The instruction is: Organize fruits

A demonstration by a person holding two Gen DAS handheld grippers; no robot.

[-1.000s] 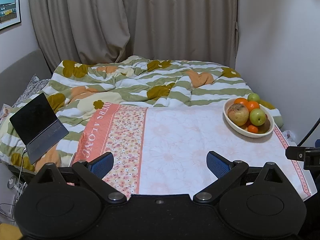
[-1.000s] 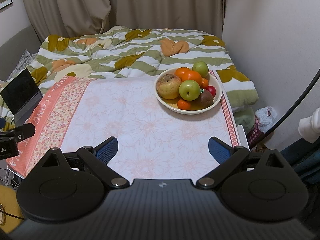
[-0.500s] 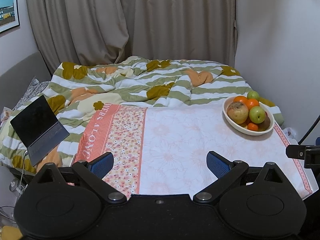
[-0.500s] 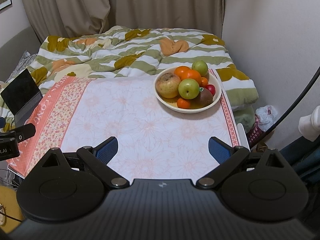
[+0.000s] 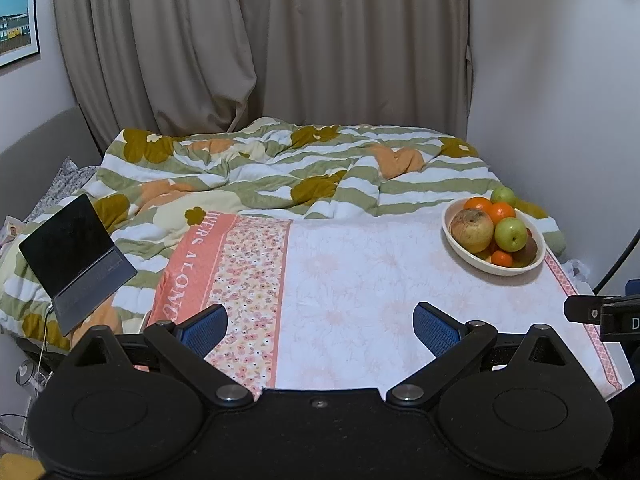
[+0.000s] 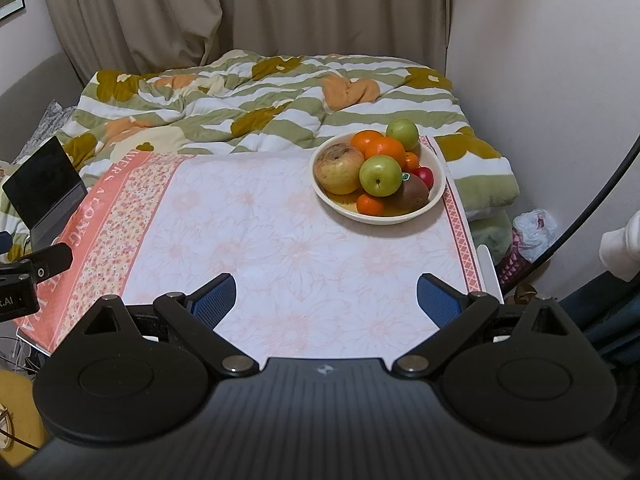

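A cream bowl (image 6: 434, 196) (image 5: 456, 252) stands at the far right of the cloth-covered table. It holds a large brownish apple (image 6: 339, 168), green apples (image 6: 380, 176), oranges (image 6: 385, 149), a kiwi (image 6: 415, 192) and a small red fruit (image 6: 425, 175). My left gripper (image 5: 320, 326) is open and empty over the near middle of the table. My right gripper (image 6: 326, 300) is open and empty over the near edge, well short of the bowl.
A pink floral cloth (image 6: 260, 240) covers the table. Behind it is a bed with a striped flowered duvet (image 5: 280, 172). An open laptop (image 5: 76, 256) rests at the left. A wall (image 6: 560, 80) is close on the right, with bags (image 6: 532, 232) on the floor.
Both views have shifted slightly. The bowl sits a little higher in each frame. Both grippers stay open and empty.
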